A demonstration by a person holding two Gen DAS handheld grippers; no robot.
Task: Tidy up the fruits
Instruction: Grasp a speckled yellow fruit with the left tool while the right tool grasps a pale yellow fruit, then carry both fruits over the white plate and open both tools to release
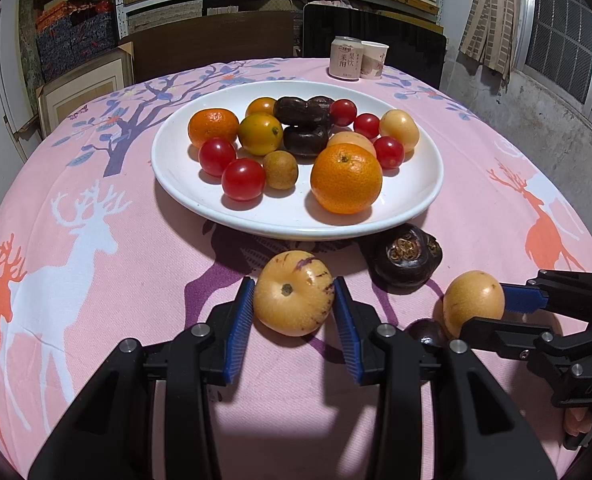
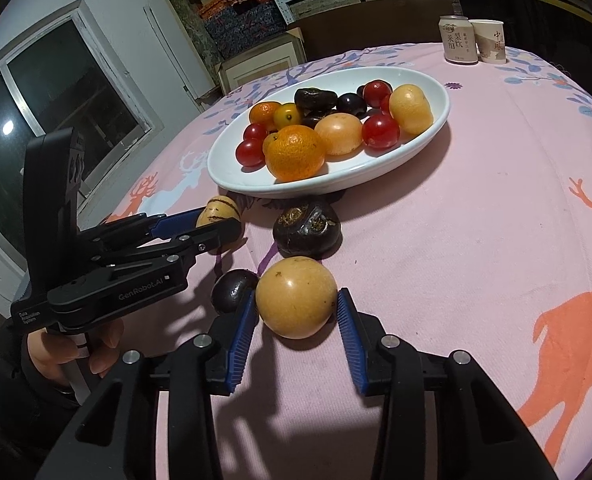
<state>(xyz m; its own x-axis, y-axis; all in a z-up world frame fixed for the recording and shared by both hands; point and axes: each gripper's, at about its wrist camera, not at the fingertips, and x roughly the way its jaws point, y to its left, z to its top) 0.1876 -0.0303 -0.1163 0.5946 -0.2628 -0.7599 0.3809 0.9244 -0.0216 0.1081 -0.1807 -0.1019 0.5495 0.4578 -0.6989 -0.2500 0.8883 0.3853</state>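
A white plate (image 1: 424, 200) holds oranges, cherry tomatoes, yellow fruits and dark water chestnuts. My left gripper (image 1: 294, 304) has its blue pads around a yellow purple-streaked melon (image 1: 292, 300) on the cloth just before the plate; the pads touch or nearly touch its sides. It also shows in the right wrist view (image 2: 218, 216). My right gripper (image 2: 296, 304) brackets a plain yellow fruit (image 2: 296, 298), which also shows in the left wrist view (image 1: 472, 300), with small gaps at the pads. A dark water chestnut (image 2: 306, 226) and a small dark fruit (image 2: 232, 290) lie loose beside it.
A drink can (image 1: 346, 58) and a paper cup (image 1: 374, 60) stand at the table's far edge. The pink deer-print tablecloth (image 1: 96, 280) covers the round table. Chairs and shelves with boxes stand behind.
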